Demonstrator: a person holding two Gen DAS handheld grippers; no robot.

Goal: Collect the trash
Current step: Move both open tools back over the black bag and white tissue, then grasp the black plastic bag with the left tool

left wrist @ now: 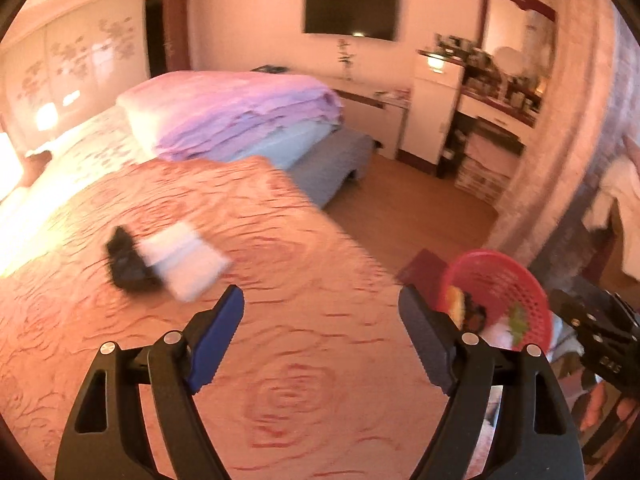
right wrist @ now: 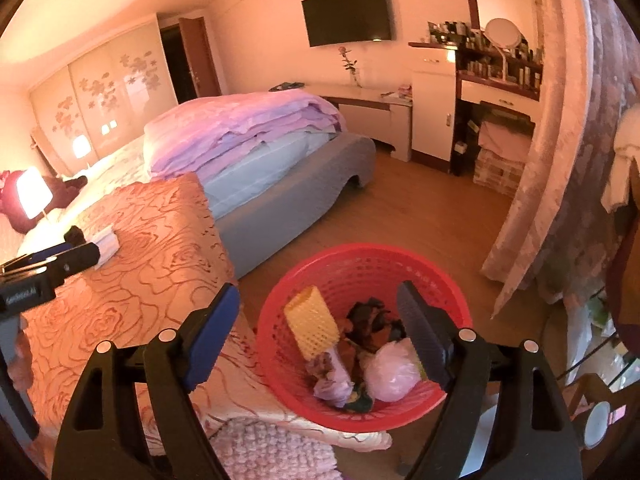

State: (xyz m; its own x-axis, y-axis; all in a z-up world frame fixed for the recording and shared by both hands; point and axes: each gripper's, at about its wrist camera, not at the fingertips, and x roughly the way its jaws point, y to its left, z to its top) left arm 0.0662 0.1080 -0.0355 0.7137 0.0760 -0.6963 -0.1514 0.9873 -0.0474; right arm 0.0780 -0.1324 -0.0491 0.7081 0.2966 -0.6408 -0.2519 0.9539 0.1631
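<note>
My left gripper stands with its jaws wide apart and nothing between them; under it lies only the orange rose-patterned bedspread. My right gripper is likewise spread wide and holds nothing; it hangs above the red basket, which shows between its two fingers.

The basket sits on the wooden floor, just beside the edge of the bedspread. Inside it I note a yellow ribbed piece, a dark crumpled wad, a pale pink bag and a lilac scrap lying against one another. In the left view the same basket appears to the right of my right-hand finger, blurred.

Still on the bedspread, well apart from the basket: a white folded item touching a black object on its far side. What either is, I cannot tell; the left view is smeared. In the right view this pair lies just beyond the tip of my left gripper, not touching it as far as I can judge.

Beyond: a folded lilac quilt on a grey bed, and a wall television.
</note>
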